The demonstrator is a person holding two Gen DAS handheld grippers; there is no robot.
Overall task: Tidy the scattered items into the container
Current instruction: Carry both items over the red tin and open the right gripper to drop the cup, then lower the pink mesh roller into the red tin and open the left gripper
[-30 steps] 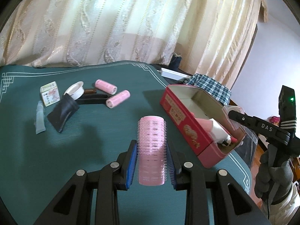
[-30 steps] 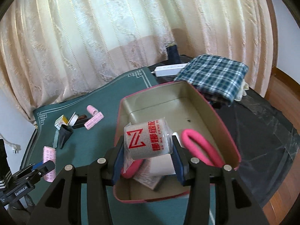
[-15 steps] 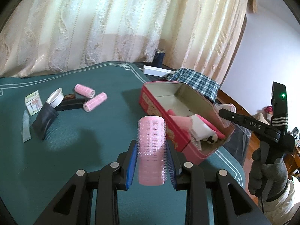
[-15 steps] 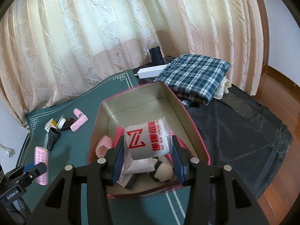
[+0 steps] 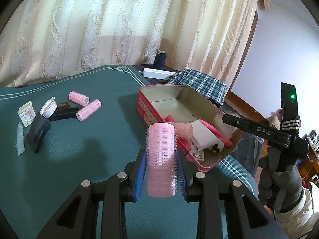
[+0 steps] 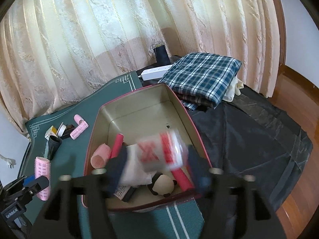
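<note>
My left gripper [image 5: 161,156] is shut on a pink hair roller [image 5: 161,139], held above the green mat just left of the red tin [image 5: 147,109]. Over the tin [image 6: 139,107] my right gripper [image 6: 157,155] is blurred, its jaws opening. A wrapped bandage roll with red print [image 6: 163,151] tilts loose between them. Pink rollers, a pink foam stick, a white packet and a panda toy [image 6: 162,185] lie in the tin. Two pink rollers [image 5: 88,110], a white cap [image 5: 47,106], a small box [image 5: 27,113] and a black pouch [image 5: 37,131] lie scattered on the mat.
A folded plaid cloth [image 6: 201,79], a white power strip [image 6: 155,71] and a dark thread cone [image 6: 161,53] sit behind the tin. Black sheeting [image 6: 249,139] covers the table's right side, with wooden floor beyond. A gloved hand [image 5: 279,179] holds the right gripper's handle.
The right jaws have spread and the bandage roll has come loose and tipped over the tin. The left gripper has carried its roller closer to the tin.
</note>
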